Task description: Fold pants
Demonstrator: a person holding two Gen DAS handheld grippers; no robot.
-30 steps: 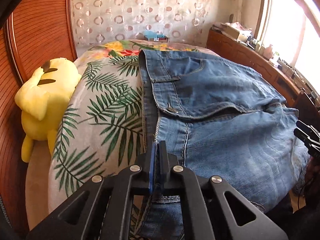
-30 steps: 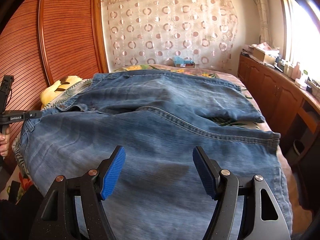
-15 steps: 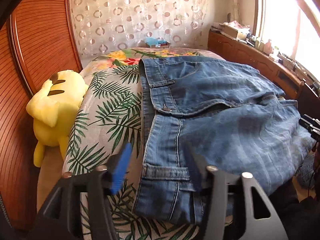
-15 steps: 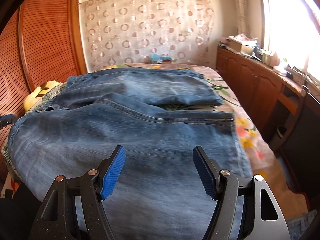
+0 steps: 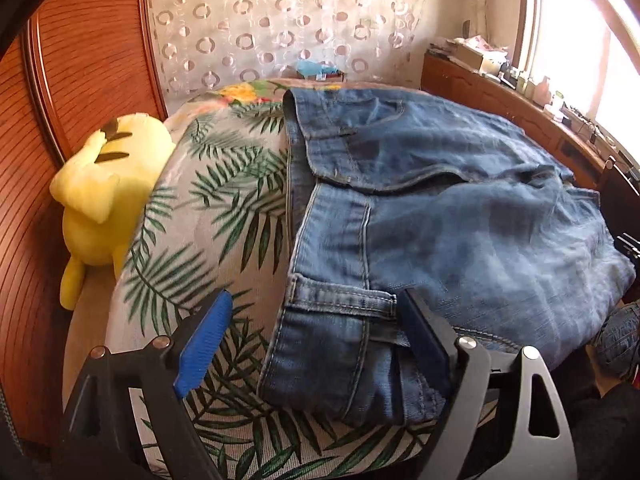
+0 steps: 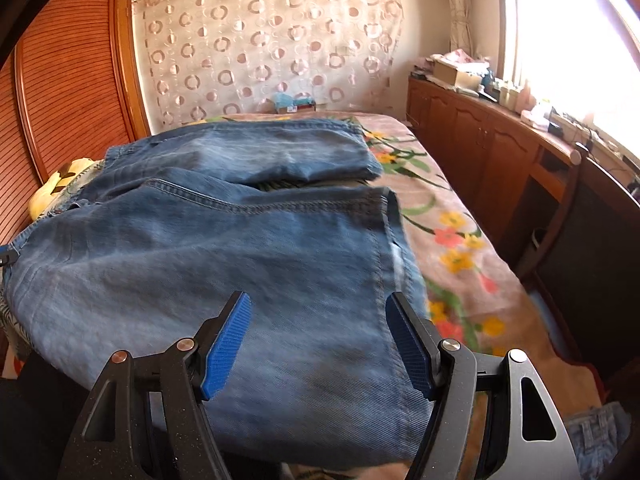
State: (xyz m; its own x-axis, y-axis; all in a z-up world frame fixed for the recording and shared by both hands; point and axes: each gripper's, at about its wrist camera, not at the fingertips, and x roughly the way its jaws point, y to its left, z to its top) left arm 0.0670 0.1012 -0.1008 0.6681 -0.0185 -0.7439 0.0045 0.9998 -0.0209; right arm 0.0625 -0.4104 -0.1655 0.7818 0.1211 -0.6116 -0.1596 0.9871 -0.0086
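1. Jeans (image 5: 460, 220) lie spread on the bed (image 5: 208, 208); waistband at 6 o'clock in my left view.
2. Left gripper (image 5: 316, 336) opening wide, pads off the denim; right gripper (image 6: 320, 340) wide, empty.
3. Heavy, floppy — I'd pinch the thick waistband or hem.

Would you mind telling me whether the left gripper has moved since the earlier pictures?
Yes. The left gripper let go of the jeans' waistband and backed off; its fingers are opening, and the plush toy sits further right.
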